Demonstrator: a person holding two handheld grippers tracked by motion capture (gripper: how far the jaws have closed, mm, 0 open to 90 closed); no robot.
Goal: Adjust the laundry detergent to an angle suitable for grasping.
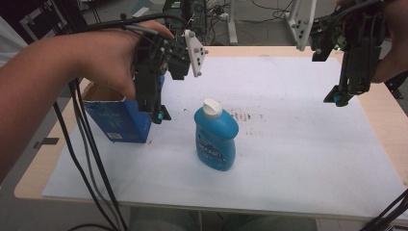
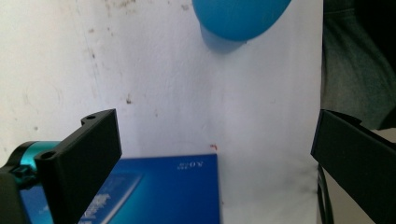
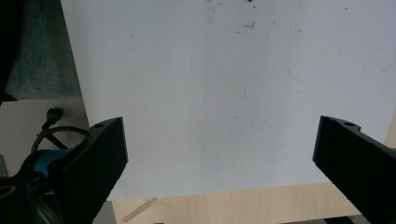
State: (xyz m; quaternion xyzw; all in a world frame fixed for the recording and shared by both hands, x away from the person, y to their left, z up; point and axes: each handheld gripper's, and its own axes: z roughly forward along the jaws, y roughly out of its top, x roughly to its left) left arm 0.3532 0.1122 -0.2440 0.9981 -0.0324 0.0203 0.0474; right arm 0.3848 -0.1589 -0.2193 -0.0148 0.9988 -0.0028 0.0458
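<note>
A blue detergent bottle (image 1: 216, 136) with a white cap stands upright near the middle of the white sheet; its rounded blue body (image 2: 238, 18) shows at the top of the left gripper view. A blue carton (image 1: 120, 120) with an open top stands at the sheet's left side, and its blue face (image 2: 173, 191) lies below my left jaws. My left gripper (image 1: 156, 114) hangs just above the carton's right end, jaws wide apart (image 2: 215, 154) with nothing between them. My right gripper (image 1: 340, 98) hovers high at the far right, open (image 3: 219, 154) over bare sheet.
The white sheet (image 1: 288, 159) covers most of the wooden table (image 1: 385, 110). Black cables (image 1: 91, 159) trail from my left gripper over the table's left edge. Metal frame legs (image 1: 300, 24) and cable clutter stand behind the far edge.
</note>
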